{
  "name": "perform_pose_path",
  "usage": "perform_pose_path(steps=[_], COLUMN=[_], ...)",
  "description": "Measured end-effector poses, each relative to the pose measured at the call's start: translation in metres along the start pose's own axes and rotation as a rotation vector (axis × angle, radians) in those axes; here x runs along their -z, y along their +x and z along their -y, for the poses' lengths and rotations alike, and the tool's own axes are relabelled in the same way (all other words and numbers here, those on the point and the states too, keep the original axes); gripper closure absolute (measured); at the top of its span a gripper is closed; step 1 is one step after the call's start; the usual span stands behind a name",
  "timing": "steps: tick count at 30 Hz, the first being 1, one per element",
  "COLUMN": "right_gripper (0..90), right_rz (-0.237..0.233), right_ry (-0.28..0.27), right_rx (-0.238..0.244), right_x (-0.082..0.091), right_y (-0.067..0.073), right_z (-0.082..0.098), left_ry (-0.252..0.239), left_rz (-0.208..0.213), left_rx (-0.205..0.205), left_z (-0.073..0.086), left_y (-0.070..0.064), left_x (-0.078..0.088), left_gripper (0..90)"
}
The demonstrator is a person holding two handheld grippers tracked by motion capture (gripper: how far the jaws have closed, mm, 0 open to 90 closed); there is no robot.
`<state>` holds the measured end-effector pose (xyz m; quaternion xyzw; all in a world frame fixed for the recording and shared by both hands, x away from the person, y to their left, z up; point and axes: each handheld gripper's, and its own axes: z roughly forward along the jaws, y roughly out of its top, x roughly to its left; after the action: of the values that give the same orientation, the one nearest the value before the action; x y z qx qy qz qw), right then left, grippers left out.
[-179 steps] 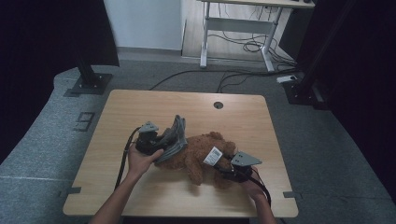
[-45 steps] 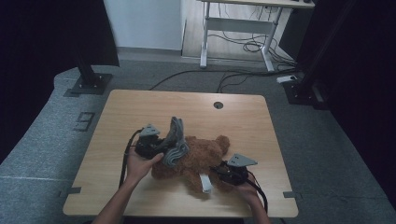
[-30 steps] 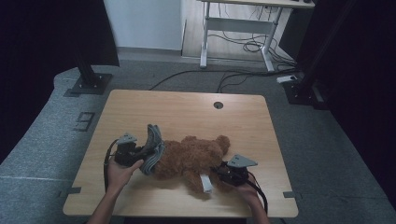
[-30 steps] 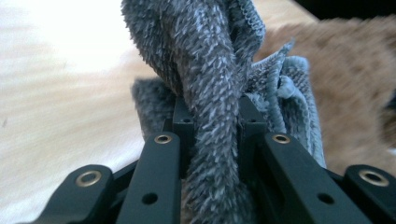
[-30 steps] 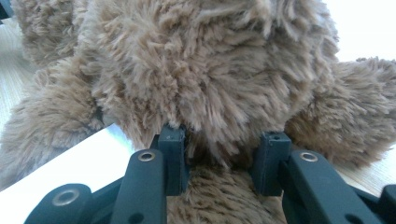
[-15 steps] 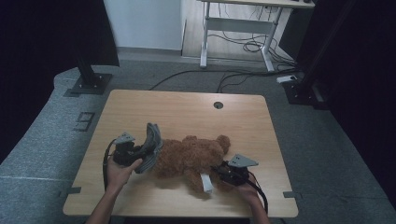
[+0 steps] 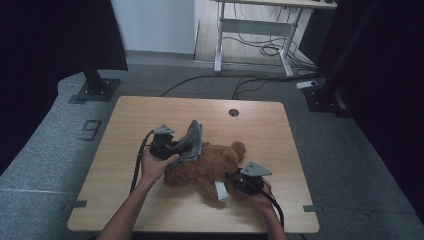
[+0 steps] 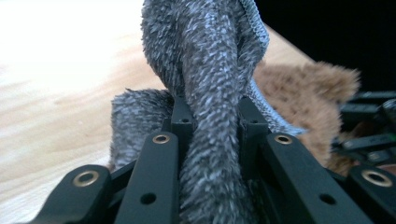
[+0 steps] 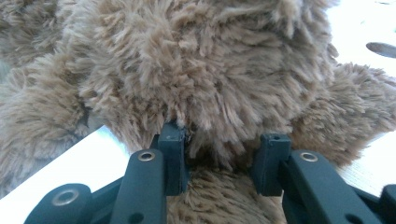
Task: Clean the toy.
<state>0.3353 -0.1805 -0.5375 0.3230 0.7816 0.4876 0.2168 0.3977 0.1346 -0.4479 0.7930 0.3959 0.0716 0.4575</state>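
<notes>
Pinching a grey cloth, the left gripper holds it raised over the bear mid-table. Right gripper clamps the bear near the front edge; the cloth looks only partly on, so the dressing seems unfinished.

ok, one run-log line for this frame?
left gripper: shut on grey cloth | right gripper: shut on teddy bear | bear lying on table

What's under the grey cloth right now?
The grey cloth, clamped in the left hand-held gripper, drapes over one end of the brown teddy bear. Which part of the bear it covers is hidden.
</notes>
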Motion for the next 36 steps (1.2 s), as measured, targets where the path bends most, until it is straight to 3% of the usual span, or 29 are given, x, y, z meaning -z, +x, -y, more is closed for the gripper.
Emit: perform_pose_path(steps=[3, 6, 10, 15, 16, 19, 21, 22, 23, 24, 25, 26, 27, 29, 33, 36], right_gripper=[59.2, 45.3, 31.4, 20.1, 17.3, 14.9, 11.9, 9.0, 9.0, 8.8, 8.8, 9.5, 11.6, 17.4, 34.4, 45.8], right_rz=[0.004, -0.019, -0.083, -0.11, -0.099, -0.095, -0.107, -0.145, -0.145, -0.184, -0.184, -0.202, -0.245, -0.276, -0.275, -0.247], right_ry=[0.005, 0.001, -0.048, -0.131, -0.122, -0.081, 0.0, 0.08, 0.08, 0.143, 0.143, 0.153, 0.158, 0.157, 0.144, 0.108], right_rx=[0.011, 0.003, -0.073, -0.157, -0.164, -0.166, -0.161, -0.183, -0.183, -0.247, -0.247, -0.276, -0.336, -0.368, -0.303, -0.242], right_x=[0.002, 0.007, 0.021, 0.035, 0.033, 0.025, 0.01, -0.005, -0.005, -0.014, -0.014, -0.016, -0.018, -0.017, -0.013, -0.009], right_y=[0.002, 0.002, -0.004, -0.008, -0.008, -0.01, -0.013, -0.016, -0.016, -0.018, -0.018, -0.019, -0.022, -0.023, -0.016, -0.009], right_z=[0.001, 0.002, -0.003, -0.027, -0.039, -0.049, -0.054, -0.053, -0.053, -0.048, -0.048, -0.045, -0.039, -0.034, -0.032, -0.032], left_ry=[0.004, 0.004, -0.01, -0.037, -0.045, -0.062, -0.066, -0.068, -0.07, -0.074, -0.074, -0.075, -0.077, -0.081, -0.089, -0.098], left_rz=[0.003, 0.022, 0.044, 0.065, 0.067, 0.068, 0.07, 0.07, 0.073, 0.08, 0.08, 0.087, 0.089, 0.092, 0.081, 0.074], left_rx=[-0.004, -0.001, -0.019, -0.034, -0.034, -0.036, -0.039, -0.038, -0.037, -0.034, -0.034, -0.038, -0.039, -0.046, -0.059, -0.062], left_z=[0.007, 0.017, 0.034, 0.049, 0.052, 0.056, 0.058, 0.058, 0.059, 0.061, 0.061, 0.063, 0.064, 0.066, 0.069, 0.07], left_y=[-0.003, -0.005, -0.012, -0.018, -0.018, -0.02, -0.021, -0.021, -0.021, -0.022, -0.022, -0.022, -0.023, -0.025, -0.028, -0.029], left_x=[-0.003, -0.001, 0.002, 0.01, 0.01, 0.012, 0.013, 0.013, 0.013, 0.014, 0.014, 0.015, 0.015, 0.016, 0.017, 0.017], left_gripper=[74.3, 74.9, 75.6, 76.0, 76.1, 76.2, 76.2, 76.2, 76.2, 76.2, 76.2, 76.2, 76.2, 76.2, 76.1, 76.1])
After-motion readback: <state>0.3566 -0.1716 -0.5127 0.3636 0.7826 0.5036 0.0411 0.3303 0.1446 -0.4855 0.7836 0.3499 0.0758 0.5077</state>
